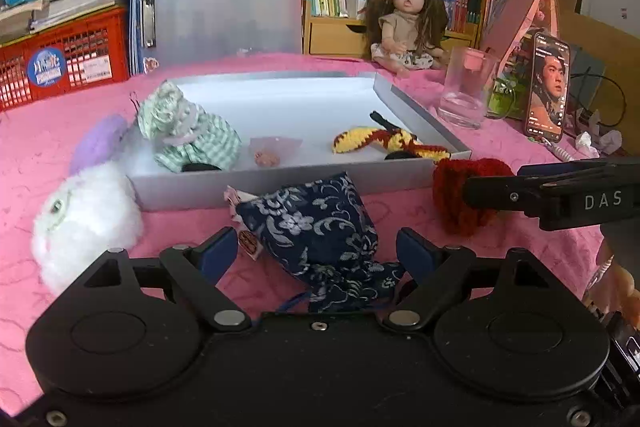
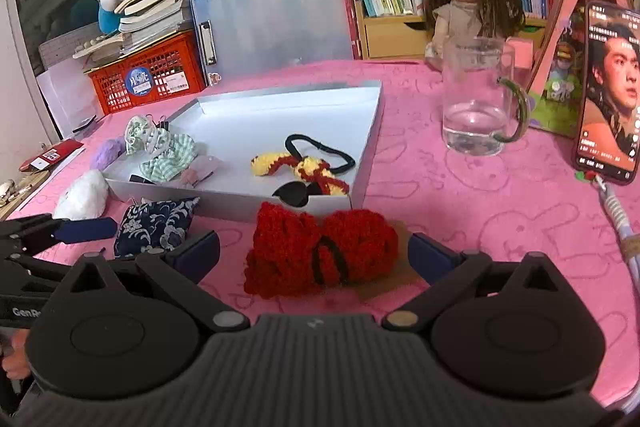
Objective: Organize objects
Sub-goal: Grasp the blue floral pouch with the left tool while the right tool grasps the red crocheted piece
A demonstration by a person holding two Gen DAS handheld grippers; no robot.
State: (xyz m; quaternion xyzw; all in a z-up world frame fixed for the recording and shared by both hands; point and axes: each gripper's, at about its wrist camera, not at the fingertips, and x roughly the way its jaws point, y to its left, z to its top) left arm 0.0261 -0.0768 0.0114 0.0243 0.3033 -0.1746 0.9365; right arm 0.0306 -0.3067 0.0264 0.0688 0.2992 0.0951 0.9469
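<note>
White shallow box (image 1: 280,183) open on pink cloth, holding green checked scrunchie (image 1: 192,135), small pink item (image 1: 267,157), yellow-red knit hair tie (image 1: 384,141). Navy floral pouch (image 1: 316,227), red knit scrunchie (image 2: 320,255), white fluffy scrunchie (image 1: 80,223), purple one (image 1: 98,143) lie outside.

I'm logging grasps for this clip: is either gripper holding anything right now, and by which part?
Nothing is held. The left gripper is open around the blue floral pouch; the right gripper is open around the red crocheted bow.
</note>
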